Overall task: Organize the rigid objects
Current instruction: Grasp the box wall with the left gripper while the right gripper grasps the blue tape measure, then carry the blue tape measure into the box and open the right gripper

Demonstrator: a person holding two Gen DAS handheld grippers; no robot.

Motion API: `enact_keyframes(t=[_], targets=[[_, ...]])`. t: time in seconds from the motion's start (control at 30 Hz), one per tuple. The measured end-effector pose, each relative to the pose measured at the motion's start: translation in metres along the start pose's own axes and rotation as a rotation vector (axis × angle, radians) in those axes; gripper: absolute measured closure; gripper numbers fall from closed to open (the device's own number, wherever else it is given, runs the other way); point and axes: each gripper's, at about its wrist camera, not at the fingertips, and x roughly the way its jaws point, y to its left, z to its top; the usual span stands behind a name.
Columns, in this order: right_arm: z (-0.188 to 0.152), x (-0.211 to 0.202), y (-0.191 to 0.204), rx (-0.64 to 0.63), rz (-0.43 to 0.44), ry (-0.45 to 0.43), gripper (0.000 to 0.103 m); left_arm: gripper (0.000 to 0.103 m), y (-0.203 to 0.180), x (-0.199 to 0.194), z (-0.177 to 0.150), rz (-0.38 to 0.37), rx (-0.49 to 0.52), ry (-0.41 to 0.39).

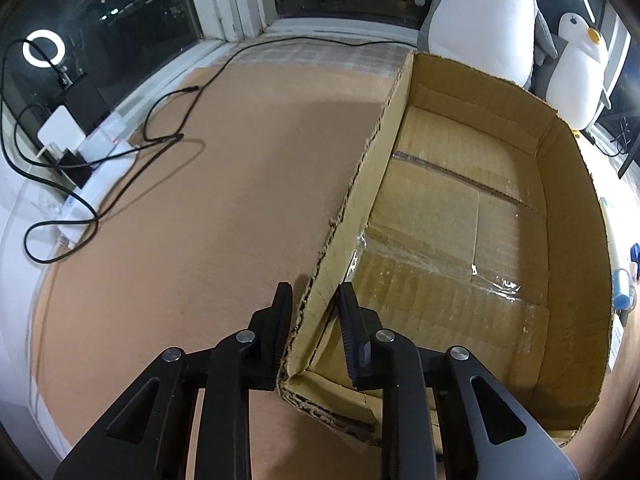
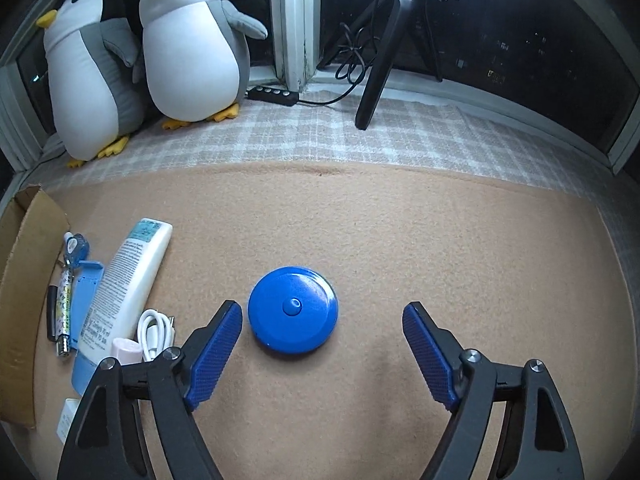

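Blue disc [image 2: 293,310] x1, penguins [image 2: 192,40] x2, box [image 1: 568,216] x1.

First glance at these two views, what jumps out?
The blue disc on the tan mat, lying just ahead of the open right gripper, nearer its left finger. Then the empty cardboard box, with the left gripper shut on its near wall. Two plush penguins stand by the window.
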Motion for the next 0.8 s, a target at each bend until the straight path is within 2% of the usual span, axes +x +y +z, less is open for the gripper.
enact_keyframes(t=[0.37, 0.47, 0.8], targets=[[0.002, 0.013, 0.012, -0.044, -0.002, 0.043, 0.046, 0.082, 0.001, 0.000, 0.000, -0.003, -0.003, -0.007], [0.003, 0.012, 0.014, -0.048, 0.014, 0.045, 0.057, 0.082, 0.001, 0.000, -0.001, -0.003, -0.003, -0.009], [0.003, 0.010, 0.016, -0.064, 0.001, 0.035, 0.057, 0.082, 0.000, -0.001, -0.003, -0.006, -0.009, -0.010]])
